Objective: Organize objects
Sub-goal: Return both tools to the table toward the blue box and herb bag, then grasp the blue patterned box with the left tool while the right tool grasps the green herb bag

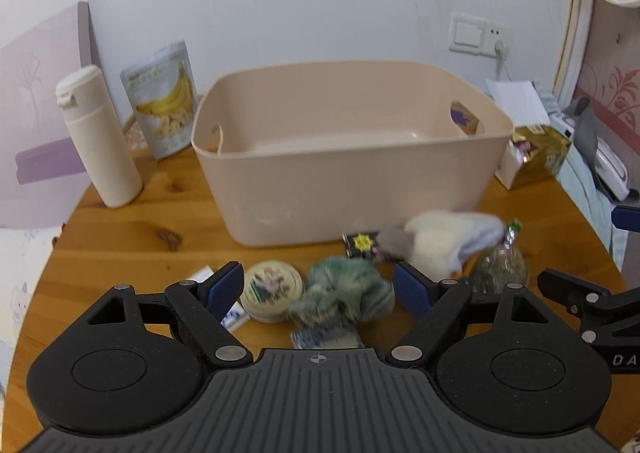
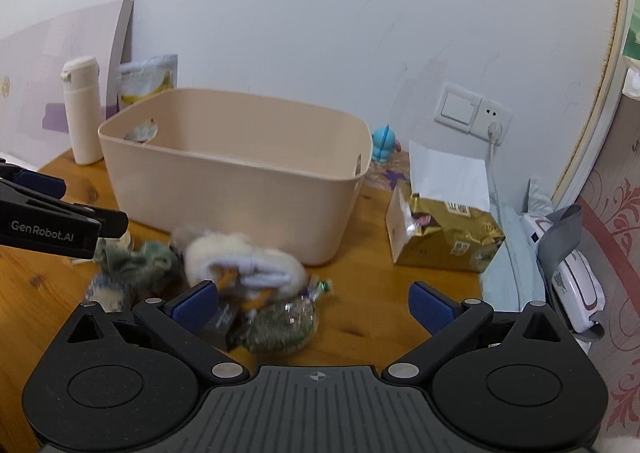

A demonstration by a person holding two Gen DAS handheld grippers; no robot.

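Observation:
A beige plastic bin (image 1: pixel 352 157) stands on the round wooden table (image 1: pixel 160 221); it also shows in the right wrist view (image 2: pixel 240 173). In front of it lie a round tin (image 1: pixel 271 295), a green sock (image 1: pixel 348 293), a white sock (image 1: pixel 444 245), a small black box (image 1: pixel 362 244) and a clear bag of greenish contents (image 1: pixel 498 273). My left gripper (image 1: pixel 319 289) is open above the tin and green sock. My right gripper (image 2: pixel 314 303) is open, just right of the white sock (image 2: pixel 240 257) and clear bag (image 2: pixel 280 323).
A cream bottle (image 1: pixel 98 137) and a banana snack pouch (image 1: pixel 162 99) stand left of the bin. A gold packet (image 2: pixel 444 233), white paper (image 2: pixel 448 173) and a blue toy (image 2: pixel 384 145) lie to its right. Beyond the table's right edge is bedding with a white device (image 2: pixel 576 285).

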